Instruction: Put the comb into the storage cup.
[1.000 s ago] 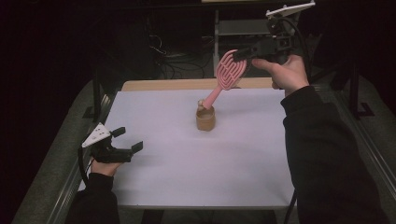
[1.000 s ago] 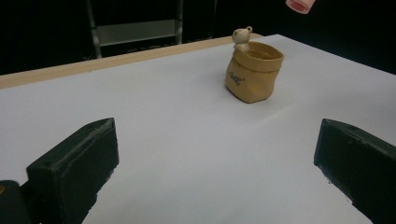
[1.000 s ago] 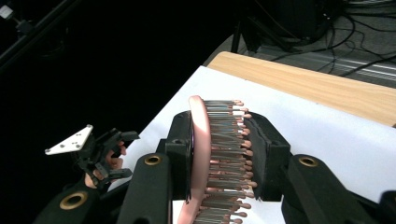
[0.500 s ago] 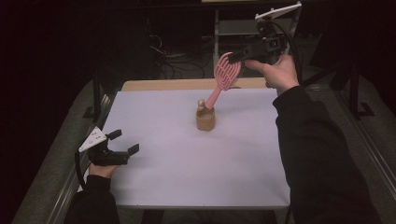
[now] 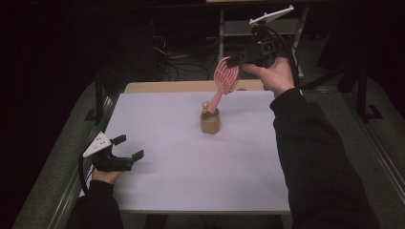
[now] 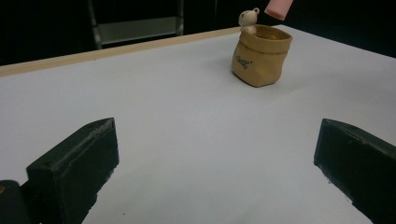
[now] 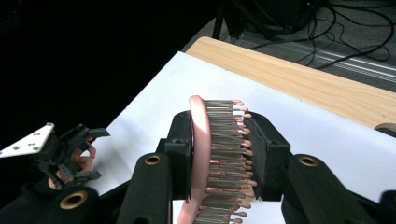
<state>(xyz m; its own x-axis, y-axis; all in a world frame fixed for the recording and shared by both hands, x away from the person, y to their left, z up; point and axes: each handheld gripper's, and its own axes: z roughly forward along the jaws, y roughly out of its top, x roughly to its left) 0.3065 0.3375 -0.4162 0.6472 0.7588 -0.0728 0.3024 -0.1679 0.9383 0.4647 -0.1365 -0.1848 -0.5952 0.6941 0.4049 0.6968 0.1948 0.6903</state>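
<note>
Near left, the left tool [image 5: 125,149] rests on the worktop [image 5: 239,162] with jaws apart. Farther, the brown pouch holder [image 5: 210,121] stands. Above it, the right tool [image 5: 237,59] clamps the pink hairbrush [image 5: 224,81] at its head; probably light, stiff plastic.

Ahead of the left gripper [image 5: 125,153], standing on the table [image 5: 157,124]: a pouch [image 5: 210,122], a small figure [image 6: 249,18] in it. Above the pouch, between the right gripper's [image 5: 235,59] jaws: a hairbrush [image 5: 224,78], handle tip just over the pouch's rim.
</note>
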